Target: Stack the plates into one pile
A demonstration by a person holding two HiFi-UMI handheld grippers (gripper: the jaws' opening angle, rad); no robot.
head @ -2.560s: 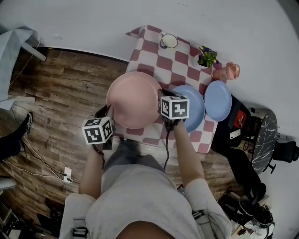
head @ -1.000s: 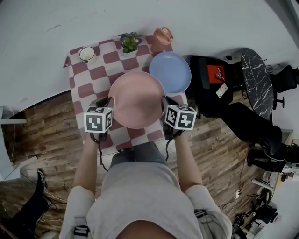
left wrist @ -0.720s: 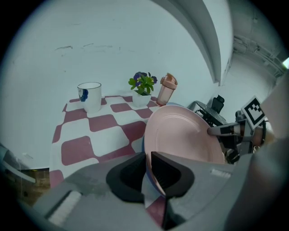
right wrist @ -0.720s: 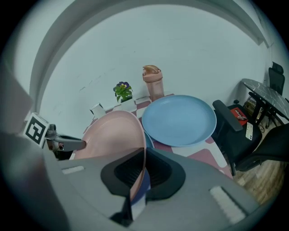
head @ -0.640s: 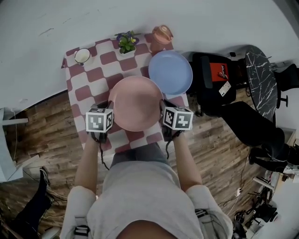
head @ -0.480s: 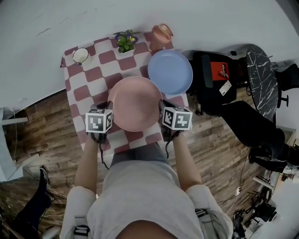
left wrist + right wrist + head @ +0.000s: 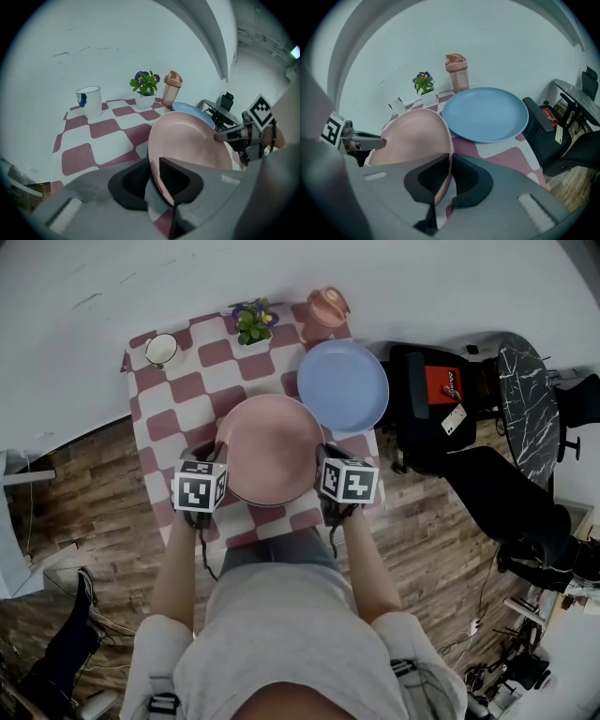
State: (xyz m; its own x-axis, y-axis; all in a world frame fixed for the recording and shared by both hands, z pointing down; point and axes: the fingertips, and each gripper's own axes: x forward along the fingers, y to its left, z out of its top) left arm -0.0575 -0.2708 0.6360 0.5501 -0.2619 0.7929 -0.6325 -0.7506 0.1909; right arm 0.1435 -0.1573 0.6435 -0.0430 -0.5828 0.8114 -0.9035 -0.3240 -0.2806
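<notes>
We bring the pink plate down over the checkered surface, a claw on each side.

The pink plate (image 7: 270, 448) sits lower than a second ago, over the middle of the surface (image 7: 178, 395). Of the two blue plates seen earlier only one blue plate (image 7: 342, 385) shows, just beyond it at the right edge. The left claw (image 7: 154, 180) has just been easing apart, with the rim loose between its pads. The right claw (image 7: 451, 180) pinches the opposite rim. Behind stand a mug (image 7: 161, 350), its inside hidden, a pot holding a flowering plant (image 7: 251, 322), and a capped pink bottle (image 7: 327, 306). Both arms reach forward, with the claws angled steeply down.
</notes>
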